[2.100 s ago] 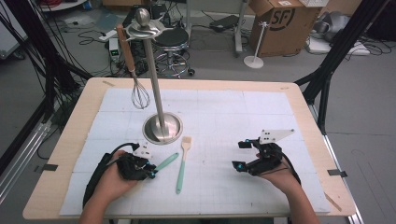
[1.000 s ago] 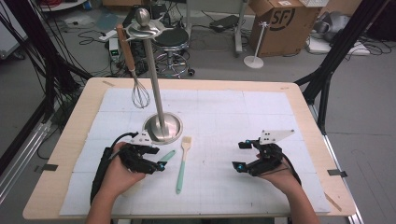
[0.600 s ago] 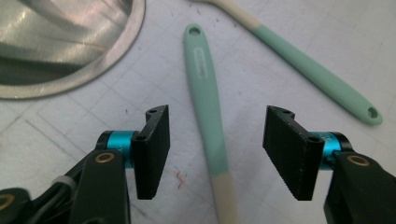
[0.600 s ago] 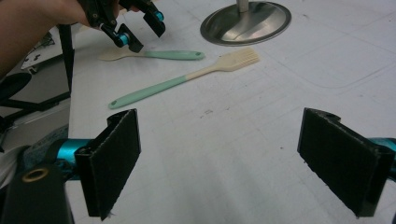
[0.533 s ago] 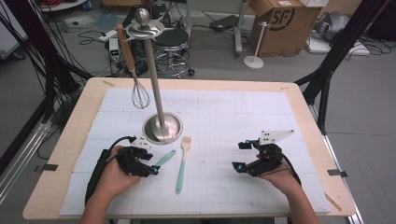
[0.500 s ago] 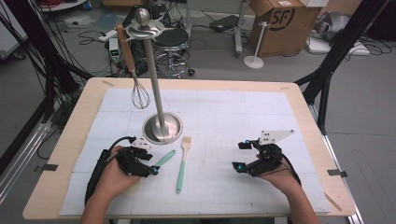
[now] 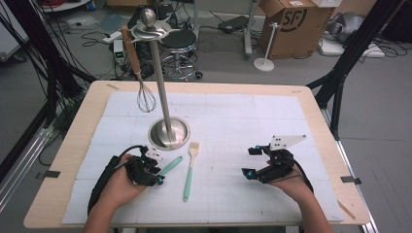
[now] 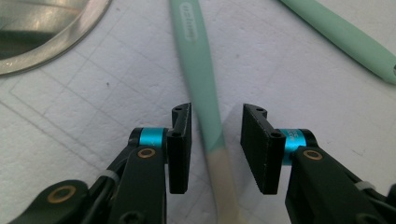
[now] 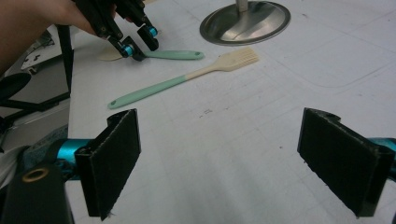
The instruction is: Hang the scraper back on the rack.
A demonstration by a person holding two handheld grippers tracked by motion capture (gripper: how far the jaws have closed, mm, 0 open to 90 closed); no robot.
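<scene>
Grasp step: your left gripper [image 8: 215, 149] straddles the mint spatula [image 8: 201, 93] at 5 o'clock of the stand base [image 7: 168, 132], jaws part-open, nothing clamped. Next, prob.: squeeze, lift. Right gripper [image 9: 243, 163] wide open, empty.

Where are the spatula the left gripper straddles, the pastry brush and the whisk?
spatula [image 8: 201, 88]: left gripper view, on its green handle above the jaws.
pastry brush [image 7: 188, 176]: high view, on its green handle.
whisk [image 7: 145, 100]: high view, on its hanging wire head.
</scene>
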